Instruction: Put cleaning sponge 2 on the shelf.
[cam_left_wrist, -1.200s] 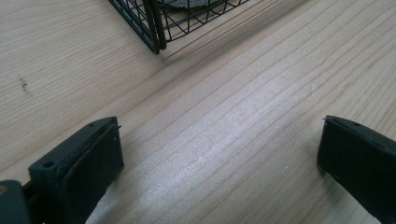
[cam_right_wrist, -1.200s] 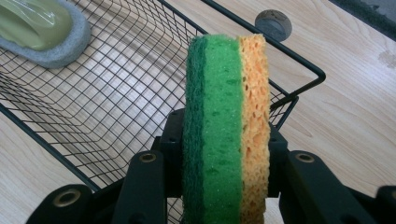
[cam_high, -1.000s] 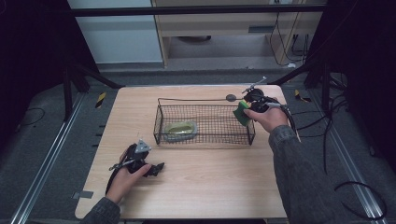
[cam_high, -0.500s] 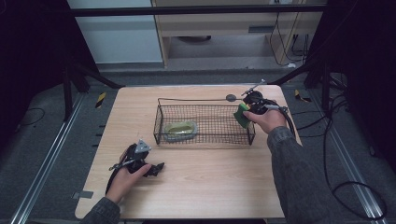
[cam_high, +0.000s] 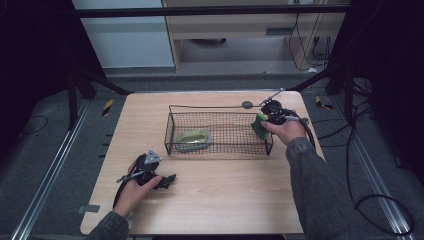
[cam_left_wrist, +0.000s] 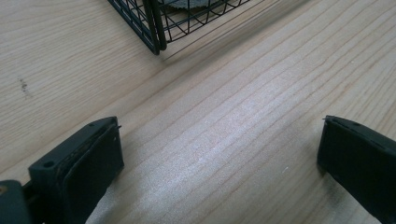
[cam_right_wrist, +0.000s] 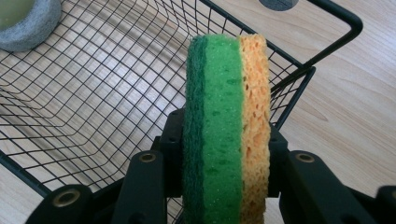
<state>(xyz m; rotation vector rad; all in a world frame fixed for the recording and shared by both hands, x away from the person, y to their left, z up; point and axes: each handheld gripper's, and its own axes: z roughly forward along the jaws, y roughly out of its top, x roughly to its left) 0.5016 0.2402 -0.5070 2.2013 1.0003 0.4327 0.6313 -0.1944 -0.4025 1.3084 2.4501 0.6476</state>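
Right gripper (cam_right_wrist: 219, 186): squeezes the green and yellow sponge (cam_right_wrist: 227, 126) tight.
Sponge: it has moved a little, now over the wire basket (cam_high: 218, 149) at its right end.
Left gripper (cam_left_wrist: 219, 154): open, resting on the table (cam_high: 225, 195).
Next: probably drop the sponge in.

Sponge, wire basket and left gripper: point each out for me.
sponge (cam_right_wrist: 224, 121), right gripper view, green middle layer.
wire basket (cam_high: 218, 150), high view, near wall.
left gripper (cam_left_wrist: 219, 163), left gripper view, midway between its open fingertips.

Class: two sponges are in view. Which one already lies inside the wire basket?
The grey-rimmed sponge, at the basket's left end. The green-and-orange sponge is gripped by the right gripper.
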